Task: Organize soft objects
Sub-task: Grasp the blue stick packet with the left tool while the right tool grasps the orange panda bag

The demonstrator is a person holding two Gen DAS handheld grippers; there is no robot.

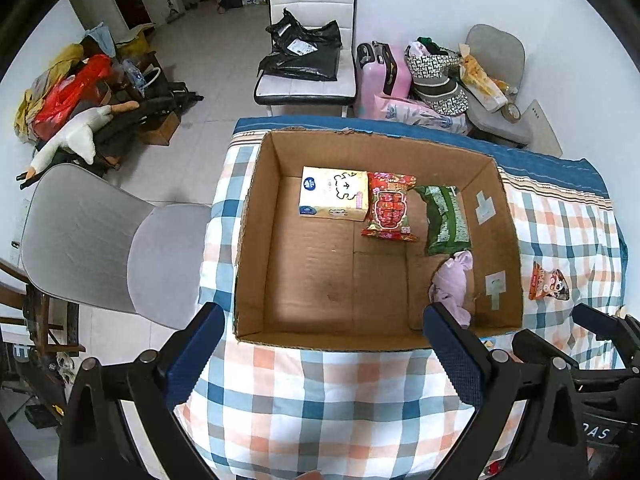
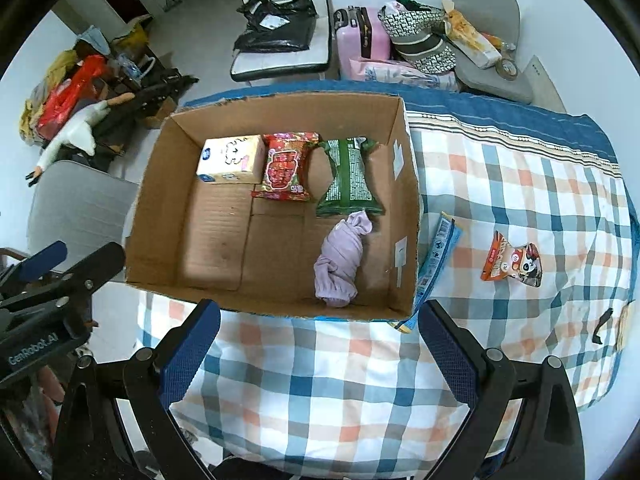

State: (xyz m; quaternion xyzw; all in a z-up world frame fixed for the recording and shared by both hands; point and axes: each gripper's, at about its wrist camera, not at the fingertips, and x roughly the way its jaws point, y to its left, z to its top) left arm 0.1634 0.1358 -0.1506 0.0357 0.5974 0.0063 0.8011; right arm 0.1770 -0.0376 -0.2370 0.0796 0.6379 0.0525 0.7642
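An open cardboard box (image 1: 256, 216) (image 2: 152, 184) lies on a checked quilt. Inside it are a cream tissue pack (image 1: 334, 199) (image 2: 231, 159), a red snack bag (image 1: 390, 210) (image 2: 286, 168), a green snack bag (image 1: 445, 220) (image 2: 349, 178) and a rolled lilac cloth (image 1: 452, 284) (image 2: 342, 264). Outside the box, an orange snack pouch (image 1: 548, 282) (image 2: 512, 262) lies on the quilt to the right, and a blue packet (image 2: 436, 256) leans against the box's right wall. My left gripper (image 1: 324, 354) and right gripper (image 2: 318, 352) both hover open before the box's near wall, holding nothing.
The quilt (image 1: 320, 392) (image 2: 520, 184) covers the whole surface. A grey chair (image 1: 100, 240) stands at the left. Behind are a white chair with black bags (image 1: 306, 60), a pink suitcase (image 1: 380, 76), another loaded chair (image 1: 492, 80) and floor clutter with a plush goose (image 1: 80, 132).
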